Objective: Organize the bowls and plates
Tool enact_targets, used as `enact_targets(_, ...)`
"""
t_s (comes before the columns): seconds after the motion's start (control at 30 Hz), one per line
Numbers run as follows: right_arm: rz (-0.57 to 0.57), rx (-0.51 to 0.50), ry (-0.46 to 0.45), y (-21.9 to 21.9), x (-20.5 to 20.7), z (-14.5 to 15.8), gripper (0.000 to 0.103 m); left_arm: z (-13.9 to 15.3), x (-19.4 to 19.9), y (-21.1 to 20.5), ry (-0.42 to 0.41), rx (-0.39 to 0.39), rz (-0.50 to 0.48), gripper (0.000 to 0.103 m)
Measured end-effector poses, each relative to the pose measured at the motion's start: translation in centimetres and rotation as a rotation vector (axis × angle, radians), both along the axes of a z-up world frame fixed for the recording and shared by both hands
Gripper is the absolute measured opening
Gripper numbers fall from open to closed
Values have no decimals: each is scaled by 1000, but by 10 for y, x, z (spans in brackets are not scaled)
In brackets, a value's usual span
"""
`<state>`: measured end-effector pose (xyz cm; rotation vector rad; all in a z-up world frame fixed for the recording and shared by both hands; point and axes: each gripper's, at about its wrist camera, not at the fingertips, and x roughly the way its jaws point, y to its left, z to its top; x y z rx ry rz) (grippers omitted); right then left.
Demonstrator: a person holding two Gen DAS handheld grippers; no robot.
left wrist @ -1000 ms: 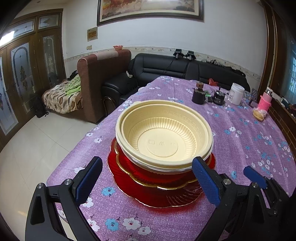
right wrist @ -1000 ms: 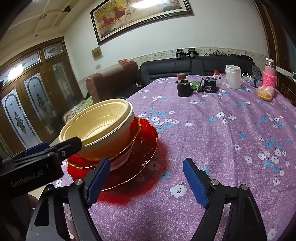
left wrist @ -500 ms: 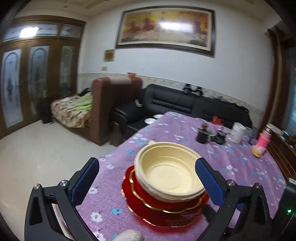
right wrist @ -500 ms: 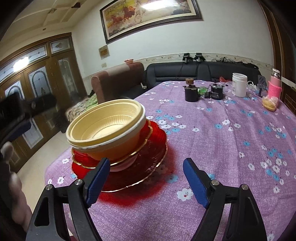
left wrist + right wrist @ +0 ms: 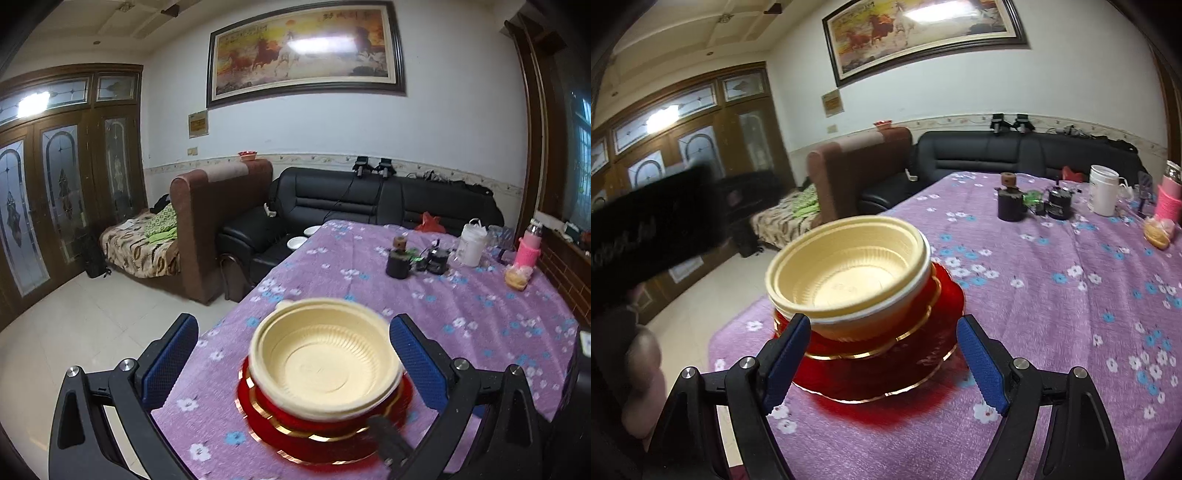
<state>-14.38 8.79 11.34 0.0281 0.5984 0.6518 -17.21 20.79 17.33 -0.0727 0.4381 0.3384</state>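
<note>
Seemingly two cream bowls [image 5: 849,273] top two red plates [image 5: 923,354]; both claws [image 5: 293,363] [image 5: 882,360] gape empty.

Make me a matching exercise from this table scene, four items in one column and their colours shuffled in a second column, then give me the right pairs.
Items:
1. stacked bowls
2. plates under the bowls
3. tablecloth
4. bottle sleeve

Colours:
A. pink
B. cream
C. purple with flowers
D. red with gold rims

Pairs: 1-B, 2-D, 3-C, 4-A
</note>
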Motion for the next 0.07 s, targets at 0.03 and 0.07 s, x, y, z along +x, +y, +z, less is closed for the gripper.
enact_targets(0.03,4,8,1,-3,2,3,85,3,2,-2,-5,-8,3,103)
enact_targets(0.07,8,23,5,-8,4,6,85,7,6,-6,-8,-12,7,103)
